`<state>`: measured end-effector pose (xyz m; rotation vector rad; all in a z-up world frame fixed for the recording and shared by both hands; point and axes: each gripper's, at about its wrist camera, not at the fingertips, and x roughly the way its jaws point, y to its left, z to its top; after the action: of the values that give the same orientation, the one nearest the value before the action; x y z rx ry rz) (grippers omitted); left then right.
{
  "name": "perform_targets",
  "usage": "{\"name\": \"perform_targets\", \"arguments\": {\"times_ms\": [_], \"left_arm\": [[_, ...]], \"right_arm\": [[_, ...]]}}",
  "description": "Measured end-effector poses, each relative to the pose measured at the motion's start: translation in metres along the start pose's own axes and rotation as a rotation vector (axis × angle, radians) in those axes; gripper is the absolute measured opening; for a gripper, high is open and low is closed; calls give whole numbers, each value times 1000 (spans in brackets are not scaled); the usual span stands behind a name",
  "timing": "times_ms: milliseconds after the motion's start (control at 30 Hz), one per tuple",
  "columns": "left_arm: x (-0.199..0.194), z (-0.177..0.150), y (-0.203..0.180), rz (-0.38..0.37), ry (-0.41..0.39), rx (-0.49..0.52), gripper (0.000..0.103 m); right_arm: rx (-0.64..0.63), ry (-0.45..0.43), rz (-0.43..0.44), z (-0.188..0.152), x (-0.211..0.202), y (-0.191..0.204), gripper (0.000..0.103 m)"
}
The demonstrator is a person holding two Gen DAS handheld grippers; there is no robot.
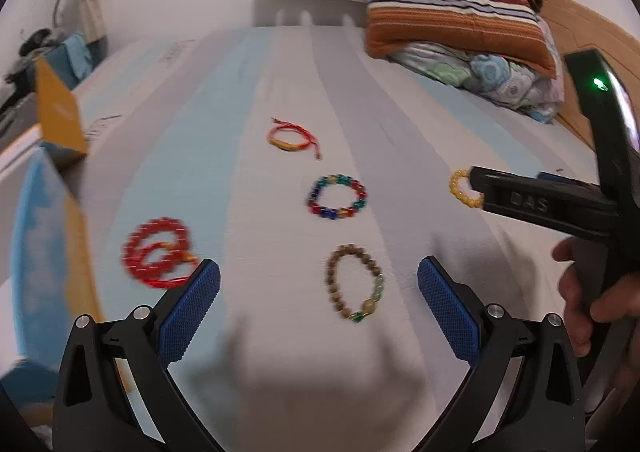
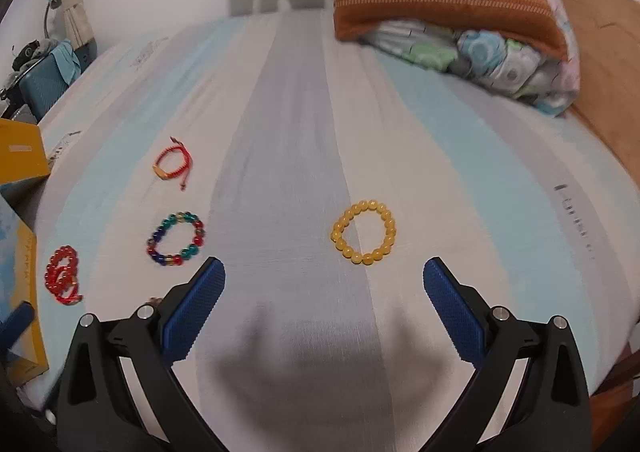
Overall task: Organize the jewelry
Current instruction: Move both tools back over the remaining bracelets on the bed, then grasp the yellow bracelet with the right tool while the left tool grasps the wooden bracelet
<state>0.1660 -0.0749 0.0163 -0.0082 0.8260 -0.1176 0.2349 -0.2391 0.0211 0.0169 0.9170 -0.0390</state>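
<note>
You hold both grippers spread, empty, over the bed (image 2: pixel 296 99): left gripper (image 1: pixel 319 280) frames the brown bead bracelet (image 1: pixel 355 283), right gripper (image 2: pixel 324 280) the yellow bracelet (image 2: pixel 364 232), prob. lining up grabs. Bracelets lie apart mid-bed: yellow w/ glossy round beads, multicolour one (image 2: pixel 176 239), red cord (image 2: pixel 173 162), red beads (image 2: pixel 63 274) nr left edge by the box (image 2: pixel 24 252).

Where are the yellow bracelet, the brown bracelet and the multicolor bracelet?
yellow bracelet (image 2: pixel 385 250): right wrist view, on a bead at its near right.
brown bracelet (image 1: pixel 334 290): left wrist view, on its left beads.
multicolor bracelet (image 2: pixel 159 258): right wrist view, on blue beads at its lower left.
</note>
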Motion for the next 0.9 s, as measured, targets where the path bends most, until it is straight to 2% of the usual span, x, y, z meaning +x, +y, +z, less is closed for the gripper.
{"name": "perform_targets", "arguments": {"times_ms": [333,600,800,900], "left_arm": [[56,-12,-8,-28,67,2,97],[81,-16,-14,-28,105,18,97],[88,-20,-18,1,109,50,96],[89,-19,-15,3,106,35,90]], "right_arm": [[-4,74,6,11,67,-10,96],[21,119,20,7,93,-10,95],[41,138,19,8,104,-13,85],[59,128,23,12,105,-19,75]]}}
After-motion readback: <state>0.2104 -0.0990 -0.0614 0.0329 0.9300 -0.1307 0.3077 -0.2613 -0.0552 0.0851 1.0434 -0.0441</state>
